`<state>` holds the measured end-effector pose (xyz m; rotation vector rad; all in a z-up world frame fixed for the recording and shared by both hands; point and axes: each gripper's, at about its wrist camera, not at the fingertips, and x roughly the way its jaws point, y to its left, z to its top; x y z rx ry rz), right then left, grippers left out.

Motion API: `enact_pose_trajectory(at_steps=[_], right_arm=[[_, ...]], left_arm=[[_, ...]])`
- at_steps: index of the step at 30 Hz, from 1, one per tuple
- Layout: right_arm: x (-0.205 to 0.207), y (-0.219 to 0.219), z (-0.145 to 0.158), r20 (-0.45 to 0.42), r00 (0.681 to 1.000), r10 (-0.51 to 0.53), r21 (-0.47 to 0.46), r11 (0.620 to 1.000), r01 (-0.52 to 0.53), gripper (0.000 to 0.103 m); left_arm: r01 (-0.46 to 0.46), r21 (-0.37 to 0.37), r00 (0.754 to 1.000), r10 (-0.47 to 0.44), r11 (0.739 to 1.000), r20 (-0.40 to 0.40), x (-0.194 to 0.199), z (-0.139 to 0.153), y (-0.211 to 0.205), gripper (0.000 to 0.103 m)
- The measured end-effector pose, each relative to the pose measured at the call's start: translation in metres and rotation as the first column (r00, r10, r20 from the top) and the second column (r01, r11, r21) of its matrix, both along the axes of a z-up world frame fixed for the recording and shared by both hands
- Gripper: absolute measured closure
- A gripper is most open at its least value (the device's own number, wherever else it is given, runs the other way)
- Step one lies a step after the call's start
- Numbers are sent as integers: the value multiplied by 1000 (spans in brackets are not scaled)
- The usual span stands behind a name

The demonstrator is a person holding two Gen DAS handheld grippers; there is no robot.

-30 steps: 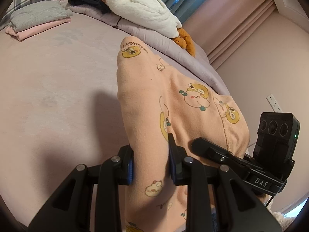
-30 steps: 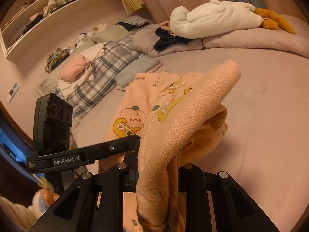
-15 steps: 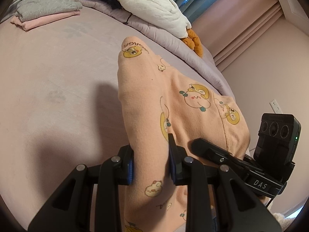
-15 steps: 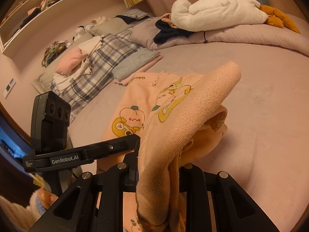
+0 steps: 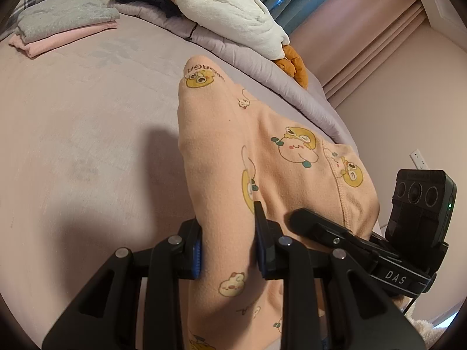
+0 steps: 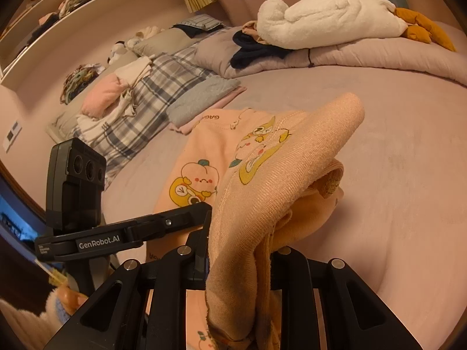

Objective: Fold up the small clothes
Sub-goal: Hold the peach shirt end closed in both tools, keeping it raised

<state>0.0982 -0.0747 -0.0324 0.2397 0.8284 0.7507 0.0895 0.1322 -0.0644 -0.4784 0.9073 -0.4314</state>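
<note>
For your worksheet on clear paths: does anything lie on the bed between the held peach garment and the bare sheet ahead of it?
Nothing visible does. Both grippers clamp the garment, and the sheet ahead is bare; the folded pile sits farther off.

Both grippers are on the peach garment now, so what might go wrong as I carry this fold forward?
The right gripper pinches a bunched, doubled ribbed edge of the peach garment; layers could slip out unevenly. The left gripper grips a thick ridge, so the fold may land creased. Carried too far, it could reach the folded stack.
</note>
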Motion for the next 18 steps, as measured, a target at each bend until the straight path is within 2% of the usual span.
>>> enact_pose_trajectory(at_steps=[18], right_arm=[[27, 10, -5, -7, 1000, -30, -4, 1000, 30, 78]], left_arm=[[2, 9, 1000, -1, 1000, -5, 23, -4, 2, 76]])
